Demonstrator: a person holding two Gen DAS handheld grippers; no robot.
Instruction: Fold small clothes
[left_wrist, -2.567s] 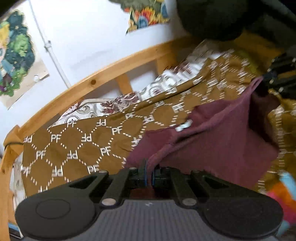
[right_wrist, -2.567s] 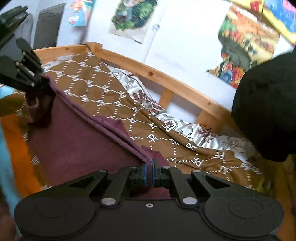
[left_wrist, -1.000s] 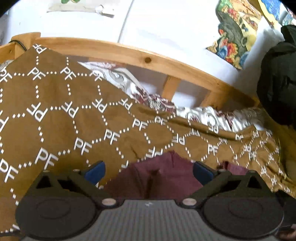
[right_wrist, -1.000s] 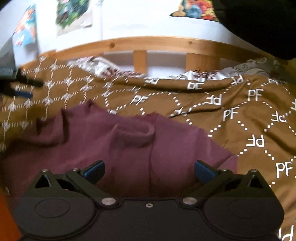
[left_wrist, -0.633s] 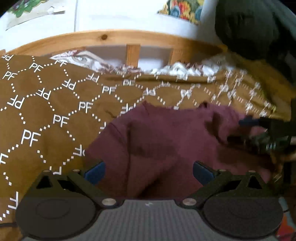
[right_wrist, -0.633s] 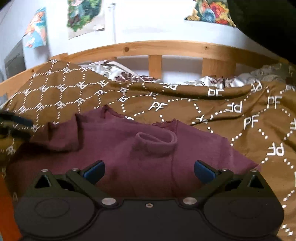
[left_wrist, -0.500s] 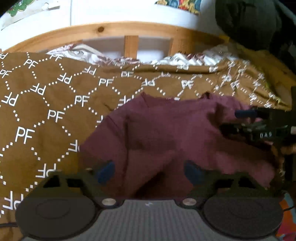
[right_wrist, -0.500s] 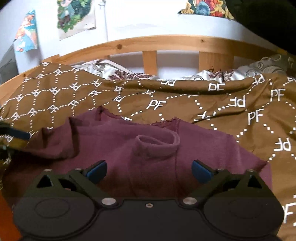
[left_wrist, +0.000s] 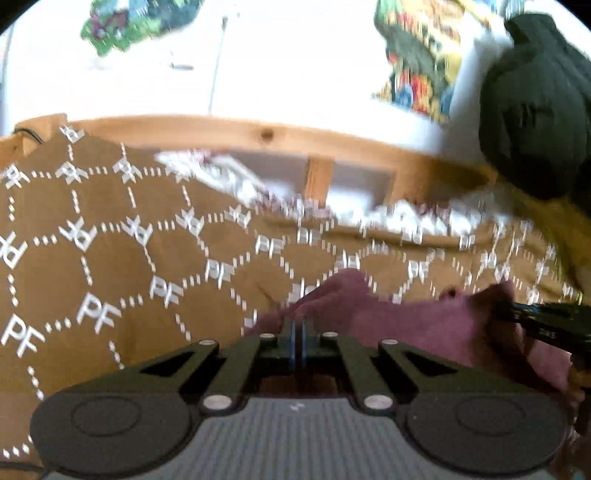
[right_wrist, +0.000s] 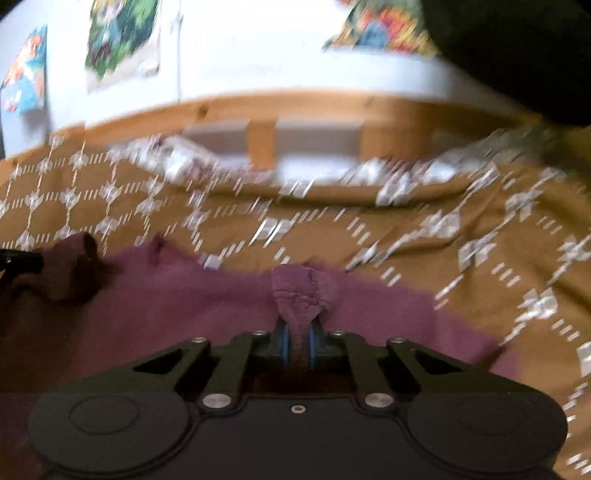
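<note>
A small maroon garment (left_wrist: 413, 317) lies on a brown bedspread (left_wrist: 110, 258) patterned with white "PF" letters. My left gripper (left_wrist: 297, 338) is shut on a fold at the garment's left edge. In the right wrist view the garment (right_wrist: 184, 302) spreads across the lower half. My right gripper (right_wrist: 297, 341) is shut on a bunched tuft of its fabric that sticks up between the pads. The right gripper shows at the right edge of the left wrist view (left_wrist: 546, 325), and the left gripper at the left edge of the right wrist view (right_wrist: 18, 262). Both views are motion-blurred.
A wooden bed rail (left_wrist: 266, 136) with slats runs behind the bedspread, against a white wall with colourful posters (right_wrist: 118, 37). A patterned white sheet (left_wrist: 369, 214) shows below the rail. A dark bulky cloth (left_wrist: 535, 110) hangs at the upper right.
Both grippers were open over the flat garment half a second ago. Both have now closed on its fabric, the left at the left edge, the right on a raised tuft.
</note>
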